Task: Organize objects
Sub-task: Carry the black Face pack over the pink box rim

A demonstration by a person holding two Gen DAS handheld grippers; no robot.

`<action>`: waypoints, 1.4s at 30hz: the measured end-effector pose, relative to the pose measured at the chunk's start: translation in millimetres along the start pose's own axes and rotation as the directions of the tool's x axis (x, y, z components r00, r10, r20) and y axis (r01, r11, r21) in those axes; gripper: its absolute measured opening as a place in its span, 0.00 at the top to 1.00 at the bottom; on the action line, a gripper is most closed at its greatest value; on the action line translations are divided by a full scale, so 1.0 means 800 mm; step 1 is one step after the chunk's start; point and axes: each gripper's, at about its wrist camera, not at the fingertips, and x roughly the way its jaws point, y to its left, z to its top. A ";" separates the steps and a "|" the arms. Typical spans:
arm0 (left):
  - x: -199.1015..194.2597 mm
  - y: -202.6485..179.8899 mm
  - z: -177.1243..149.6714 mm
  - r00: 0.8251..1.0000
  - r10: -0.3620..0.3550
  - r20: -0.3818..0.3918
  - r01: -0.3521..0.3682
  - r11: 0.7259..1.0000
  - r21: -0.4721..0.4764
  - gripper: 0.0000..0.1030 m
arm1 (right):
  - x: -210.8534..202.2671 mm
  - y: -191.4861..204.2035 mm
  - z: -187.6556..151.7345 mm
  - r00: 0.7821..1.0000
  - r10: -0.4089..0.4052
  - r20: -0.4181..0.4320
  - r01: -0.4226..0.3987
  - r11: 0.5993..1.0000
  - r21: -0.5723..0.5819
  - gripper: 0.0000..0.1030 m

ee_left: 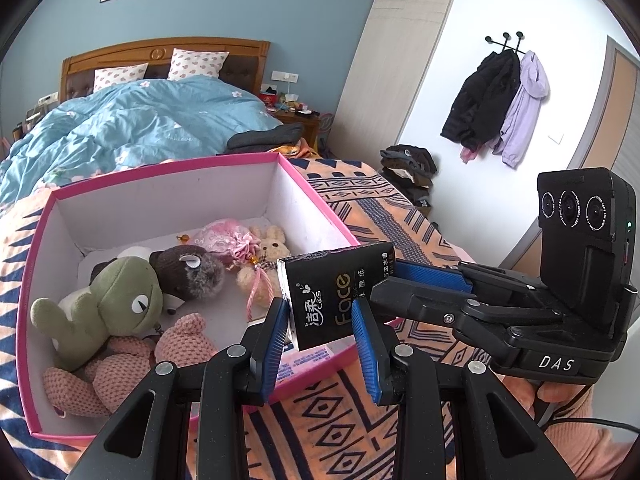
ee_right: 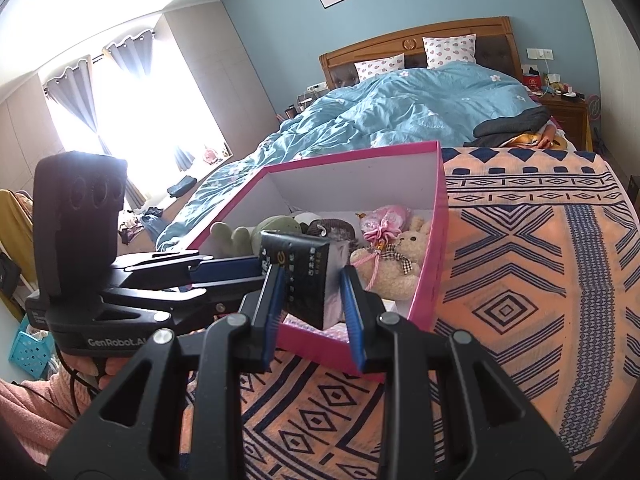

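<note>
You hold the black tissue pack (ee_left: 336, 292) with both claws: the left claw (ee_left: 322, 334) grips its near end, the right claw (ee_right: 314, 308) its other end. It hangs above the near edge of the pink box (ee_left: 316, 196); lower it gently beside the toys, then let go with both together.

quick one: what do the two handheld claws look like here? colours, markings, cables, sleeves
Both claws are black plastic scissor-link frames with ribbed blue finger pads and silver pivot screws. The right claw has an upright black three-lens camera block with a green LED and a white "DAS" label. The left claw reads "GenRobot.AI". Black cables trail from both handles; sleeves are fuzzy salmon-pink.
</note>
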 end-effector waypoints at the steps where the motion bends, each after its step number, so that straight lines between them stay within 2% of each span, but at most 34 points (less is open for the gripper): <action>1: 0.000 0.000 0.000 1.000 0.001 0.000 -0.001 1.000 0.001 0.68 | 0.000 0.000 0.000 1.000 -0.001 -0.001 0.001 1.000 0.000 0.69; 42: 0.020 0.017 -0.005 1.000 0.009 -0.029 -0.009 1.000 -0.016 0.68 | 0.012 -0.008 0.002 1.000 -0.007 -0.027 0.007 1.000 0.015 0.69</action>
